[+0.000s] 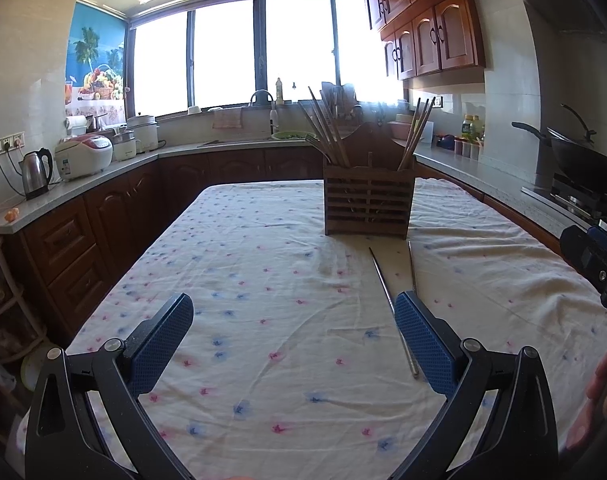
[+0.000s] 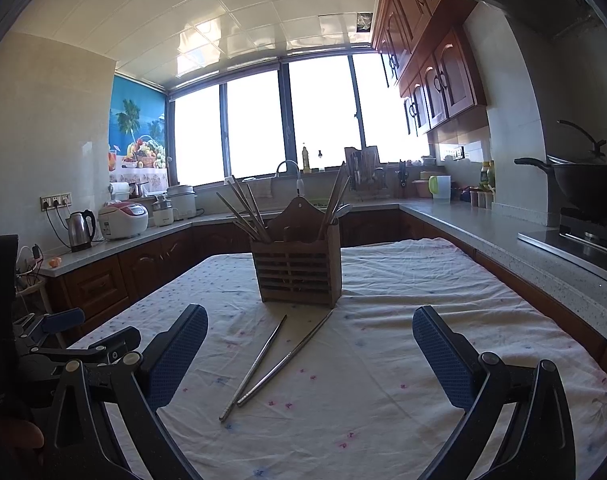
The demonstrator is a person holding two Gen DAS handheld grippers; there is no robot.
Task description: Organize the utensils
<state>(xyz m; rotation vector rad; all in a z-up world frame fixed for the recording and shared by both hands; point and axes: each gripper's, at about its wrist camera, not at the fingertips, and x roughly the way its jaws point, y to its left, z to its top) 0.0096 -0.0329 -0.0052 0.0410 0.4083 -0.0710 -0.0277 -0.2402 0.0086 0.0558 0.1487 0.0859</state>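
lying side by side on the wrinkled, flower-dotted cloth [image 2: 403,312] are two slim metal chopsticks [image 2: 263,364], just in front of the slatted wooden holder [image 2: 297,274]. the holder is standing upright with wooden chopsticks [image 2: 245,212] fanning out of its left compartment and more leaning in its right. both the left gripper [image 1: 293,338] and right gripper [image 2: 309,354] are hovering spread wide, their blue textured pads [image 2: 443,356] gripping nothing.
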